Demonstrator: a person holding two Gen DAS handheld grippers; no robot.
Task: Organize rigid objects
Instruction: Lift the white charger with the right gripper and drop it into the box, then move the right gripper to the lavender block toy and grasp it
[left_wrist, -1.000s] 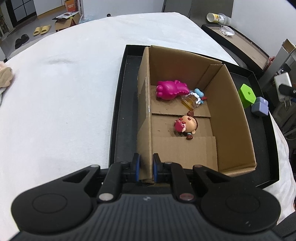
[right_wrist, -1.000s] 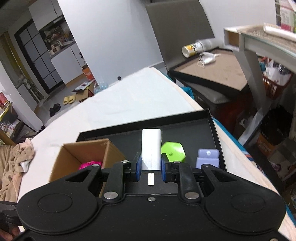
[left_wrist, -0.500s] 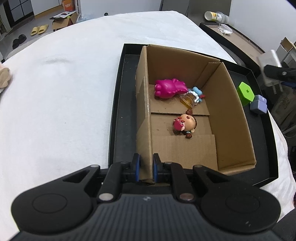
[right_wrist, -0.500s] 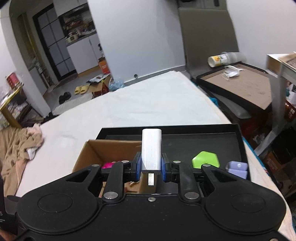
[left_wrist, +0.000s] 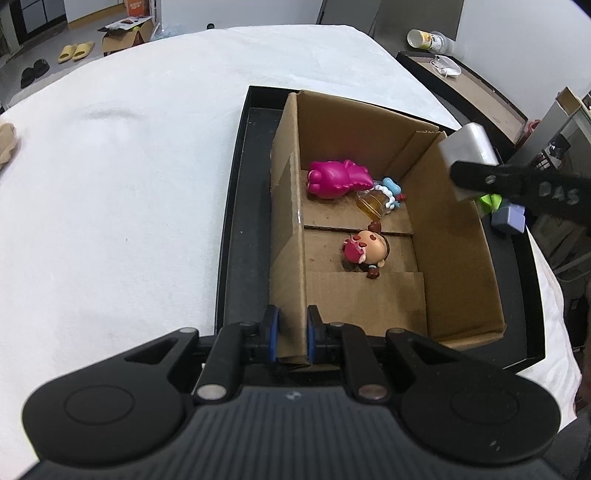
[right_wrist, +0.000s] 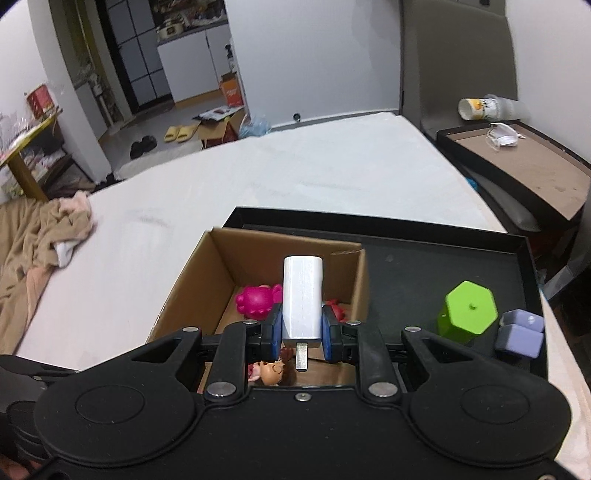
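Left wrist view: the left gripper (left_wrist: 290, 334) is clamped on the near left wall of the cardboard box (left_wrist: 458, 258), its blue pads (left_wrist: 272, 332) pressed to either face of the panel. The box stands in a black tray (left_wrist: 236, 206) on a white cloth (left_wrist: 110, 184). Ahead of the fingers, on the box floor, lie a magenta toy (left_wrist: 338, 180), a blue-and-amber toy (left_wrist: 384, 197) touching it, and, nearer, a small doll figure (left_wrist: 365, 249).

Right wrist view: the right gripper (right_wrist: 302, 325) holds a white charger block (right_wrist: 303, 295) upright between narrow-set blue pads, a metal prong (right_wrist: 301, 355) pointing back toward the camera. The charger hangs above the open box (right_wrist: 207, 273); the magenta toy (right_wrist: 256, 299) shows just left of it and the doll (right_wrist: 269, 371) below the pads. To the right of this gripper, on the tray floor (right_wrist: 406, 273) outside the box, stand a green hexagonal block (right_wrist: 467, 312) and, just beside it, a lavender block (right_wrist: 521, 332).

In the left view the charger (left_wrist: 467, 151) appears over the far right box wall.
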